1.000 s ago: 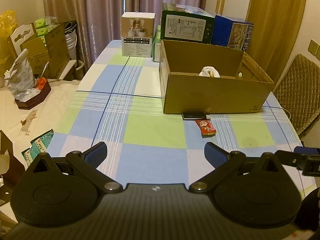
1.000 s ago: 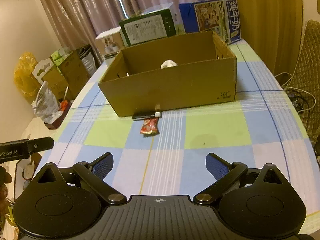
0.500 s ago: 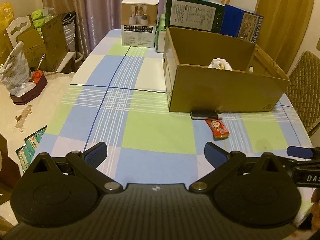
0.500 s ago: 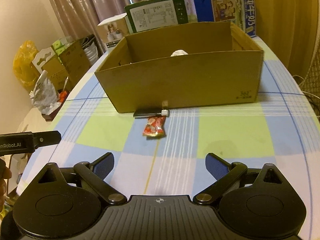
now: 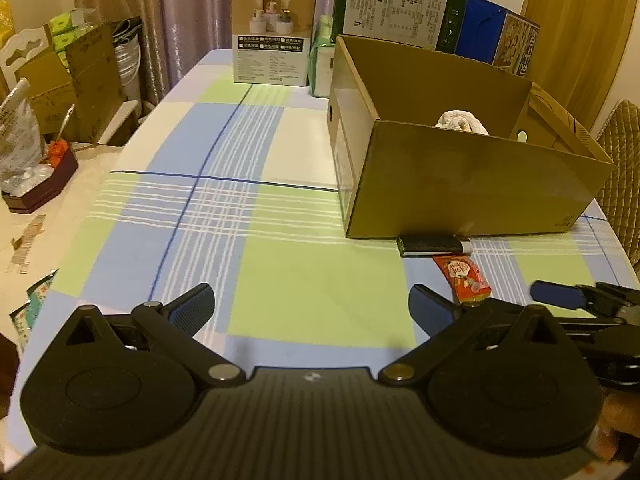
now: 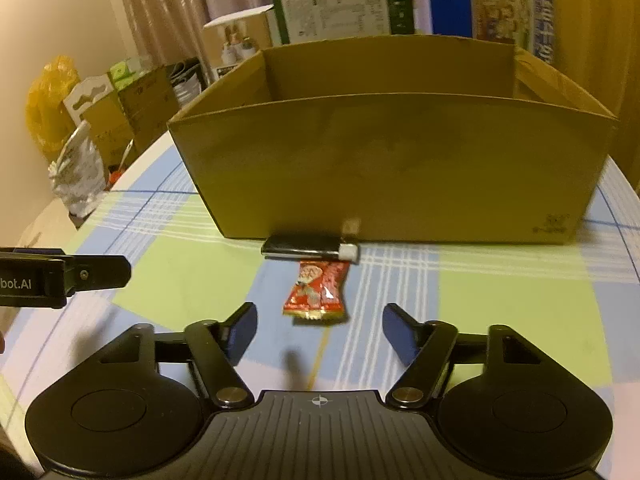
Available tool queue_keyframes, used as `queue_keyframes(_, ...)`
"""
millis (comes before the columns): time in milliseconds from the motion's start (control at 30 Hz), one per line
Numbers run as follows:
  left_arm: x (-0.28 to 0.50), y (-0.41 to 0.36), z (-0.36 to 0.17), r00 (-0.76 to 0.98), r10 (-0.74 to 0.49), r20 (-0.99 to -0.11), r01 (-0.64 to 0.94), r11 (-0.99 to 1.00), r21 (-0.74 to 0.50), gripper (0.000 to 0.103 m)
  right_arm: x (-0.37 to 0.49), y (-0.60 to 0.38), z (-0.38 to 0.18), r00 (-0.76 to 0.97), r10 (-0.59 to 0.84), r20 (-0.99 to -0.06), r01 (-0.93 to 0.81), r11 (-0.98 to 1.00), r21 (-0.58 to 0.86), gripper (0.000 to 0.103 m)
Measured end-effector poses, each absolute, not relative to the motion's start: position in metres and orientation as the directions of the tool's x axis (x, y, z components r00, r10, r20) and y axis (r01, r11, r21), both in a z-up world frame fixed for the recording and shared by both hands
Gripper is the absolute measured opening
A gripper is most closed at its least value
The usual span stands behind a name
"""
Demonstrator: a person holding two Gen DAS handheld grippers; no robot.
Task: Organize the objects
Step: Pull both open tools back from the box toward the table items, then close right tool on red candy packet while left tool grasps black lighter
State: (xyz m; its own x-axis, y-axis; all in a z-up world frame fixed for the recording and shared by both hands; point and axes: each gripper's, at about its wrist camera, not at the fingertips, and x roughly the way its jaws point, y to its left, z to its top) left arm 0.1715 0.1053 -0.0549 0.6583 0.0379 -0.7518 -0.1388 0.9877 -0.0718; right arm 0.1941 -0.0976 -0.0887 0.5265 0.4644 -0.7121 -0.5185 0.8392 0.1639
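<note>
Fingers (image 6: 400, 338) of the right gripper (image 6: 319, 332) spread wide before a crinkly red foil packet (image 6: 316, 294) on the checked surface (image 6: 500, 300), left gripper (image 5: 311, 306) equally splayed.

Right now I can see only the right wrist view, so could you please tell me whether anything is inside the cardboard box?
Observer: Yes. The left wrist view shows a white crumpled bundle inside the cardboard box, near its far wall.
Operator: Thank you. Is the left gripper holding anything?
Observer: No. The left gripper is open, with only tablecloth showing between its fingers.
Operator: Is anything hidden behind the box's left end?
Observer: A green pack stands there, between the box and a white carton.
</note>
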Motion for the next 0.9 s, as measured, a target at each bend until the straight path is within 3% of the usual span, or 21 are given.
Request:
queue_keyframes(500, 0.195, 0.109, -0.078, 0.655, -0.006, -0.755, -0.114, 0.988, -0.107, 0.101, 0.224, -0.067, -0.119, 0.514, 0.427, -0.744, -0.547, 0.831, 0.099, 0.038)
queue_keyframes(900, 0.215, 0.065, -0.086, 0.664, -0.043, -0.747, -0.047, 0.994, -0.099, 0.101, 0.220, -0.128, -0.098, 0.563, 0.399, -0.724, -0.497, 0.863, 0.089, 0.037)
